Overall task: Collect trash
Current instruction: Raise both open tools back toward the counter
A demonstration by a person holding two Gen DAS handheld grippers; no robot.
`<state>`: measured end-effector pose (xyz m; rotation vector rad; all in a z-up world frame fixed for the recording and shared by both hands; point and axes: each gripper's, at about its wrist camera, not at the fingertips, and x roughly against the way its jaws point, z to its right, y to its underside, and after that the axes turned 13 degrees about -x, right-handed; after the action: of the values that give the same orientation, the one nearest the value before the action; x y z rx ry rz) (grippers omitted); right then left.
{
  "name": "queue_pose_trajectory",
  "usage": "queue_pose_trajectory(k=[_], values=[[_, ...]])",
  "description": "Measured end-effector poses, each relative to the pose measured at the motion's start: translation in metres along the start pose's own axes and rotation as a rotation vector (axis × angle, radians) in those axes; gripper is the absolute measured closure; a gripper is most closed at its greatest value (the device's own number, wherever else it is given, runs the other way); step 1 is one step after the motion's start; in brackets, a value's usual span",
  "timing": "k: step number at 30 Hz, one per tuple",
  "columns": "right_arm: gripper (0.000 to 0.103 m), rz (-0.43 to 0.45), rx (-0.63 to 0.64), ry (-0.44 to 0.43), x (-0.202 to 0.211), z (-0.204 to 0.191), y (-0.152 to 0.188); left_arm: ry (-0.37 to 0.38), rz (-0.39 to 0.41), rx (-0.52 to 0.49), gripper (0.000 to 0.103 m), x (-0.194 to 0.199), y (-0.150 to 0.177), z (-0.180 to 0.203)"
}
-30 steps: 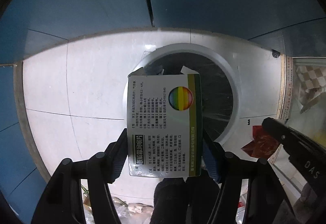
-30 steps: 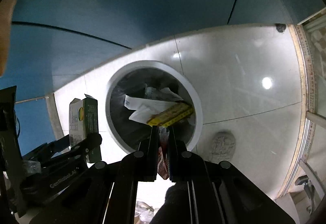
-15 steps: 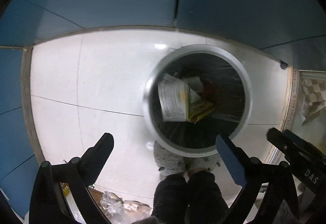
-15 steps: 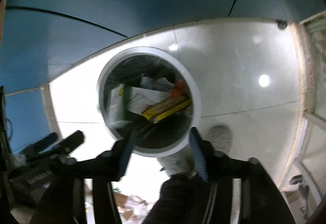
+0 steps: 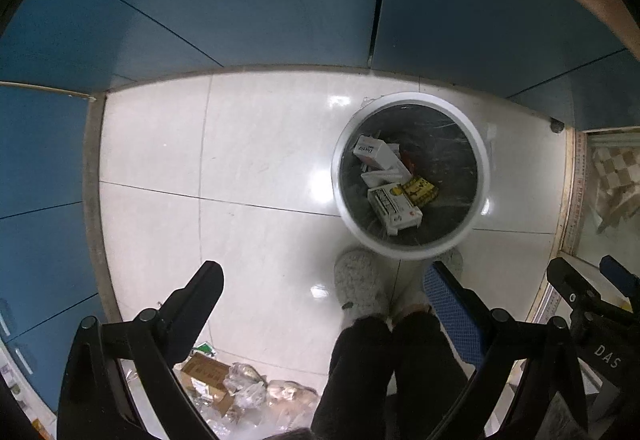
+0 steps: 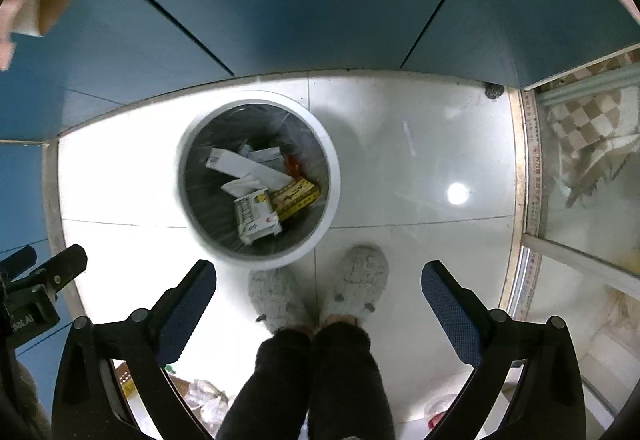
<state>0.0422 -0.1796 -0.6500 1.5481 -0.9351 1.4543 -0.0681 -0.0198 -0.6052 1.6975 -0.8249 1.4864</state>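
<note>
- The left gripper (image 5: 322, 284), black with blue-padded fingers, hangs above the glossy white tiled floor (image 5: 248, 144) with its jaws spread wide and nothing between them
- The right gripper (image 6: 319, 280) is likewise released and empty, its two fingers well apart
- The round white-rimmed bin with a dark liner (image 5: 410, 176) stands on the floor near the blue wall panels (image 5: 280, 0)
- Inside the bin lie the white printed medicine carton (image 5: 394, 208), a yellow flat packet (image 5: 420, 190), a red scrap (image 6: 294, 164) and other white boxes (image 5: 374, 152)
- Grey fluffy slippers (image 6: 316, 288) sit just beside the bin's near rim
- Crumpled wrappers and a brown carton (image 5: 224, 380) lie on the floor, apart from the bin
</note>
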Motion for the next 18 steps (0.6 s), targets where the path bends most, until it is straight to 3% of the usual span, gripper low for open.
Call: queue_pose_trajectory(k=[13,18], values=[[0.000,0.085,-0.003,-0.041,0.194,0.014,0.058,0.043,0.102,-0.016,0.001,0.155,0.060,0.000],[0.000,0.115,-0.006,-0.095,0.276,0.022,0.081,0.069,0.169,-0.005,0.001,0.222,0.080,-0.004]])
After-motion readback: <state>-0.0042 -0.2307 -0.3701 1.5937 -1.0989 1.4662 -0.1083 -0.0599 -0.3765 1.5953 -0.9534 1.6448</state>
